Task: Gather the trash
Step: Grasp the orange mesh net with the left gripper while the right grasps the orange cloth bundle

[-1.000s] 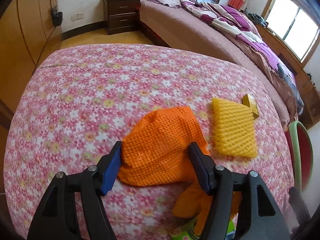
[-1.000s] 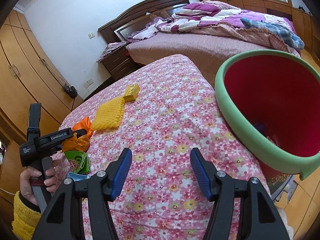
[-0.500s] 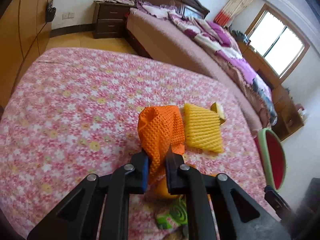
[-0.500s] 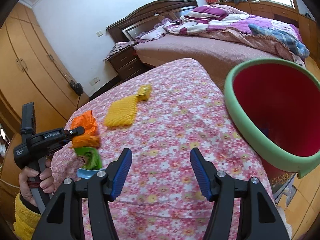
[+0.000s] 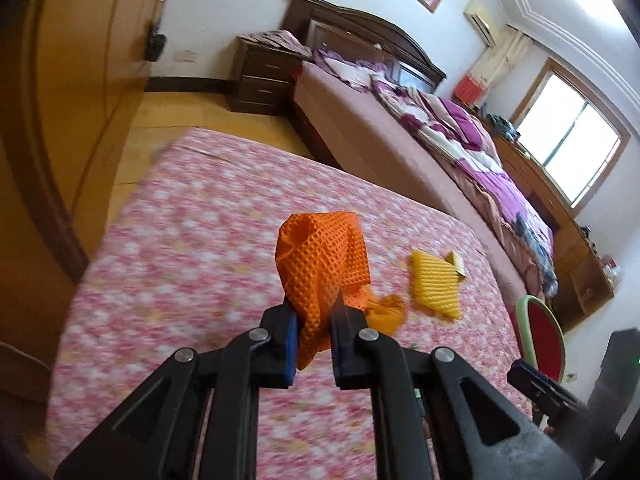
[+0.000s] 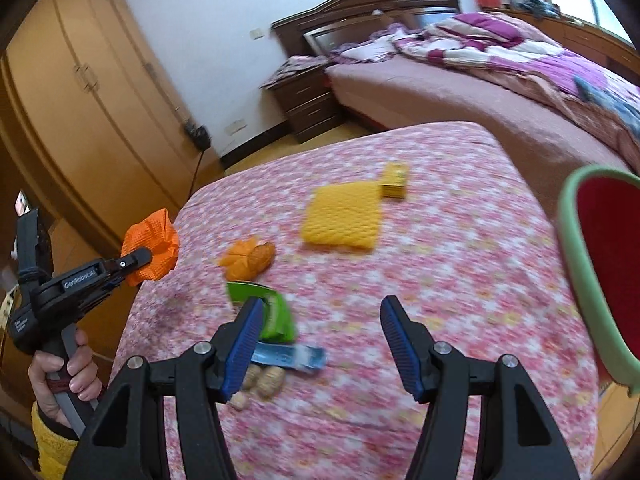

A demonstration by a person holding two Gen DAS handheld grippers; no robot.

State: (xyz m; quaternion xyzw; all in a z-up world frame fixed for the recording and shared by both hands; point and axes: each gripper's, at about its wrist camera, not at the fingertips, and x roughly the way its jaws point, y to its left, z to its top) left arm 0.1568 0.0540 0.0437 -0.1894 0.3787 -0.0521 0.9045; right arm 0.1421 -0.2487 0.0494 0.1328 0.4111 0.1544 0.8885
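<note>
The floral table (image 6: 460,240) fills both views, with a red bin (image 6: 608,256) at its right edge. On it lie a yellow net (image 6: 340,216), orange peel (image 6: 248,258), a green wrapper (image 6: 276,312) and a blue wrapper (image 6: 292,356). The left gripper (image 5: 314,326) has clamped shut on the orange net (image 5: 320,264), lifted clear off the table. The right gripper (image 6: 320,340) hangs half open, holding nothing.

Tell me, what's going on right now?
Left gripper shut on orange foam net, lifted off the table. Right gripper open, empty. Red bin at table's right edge; path looks clear.
</note>
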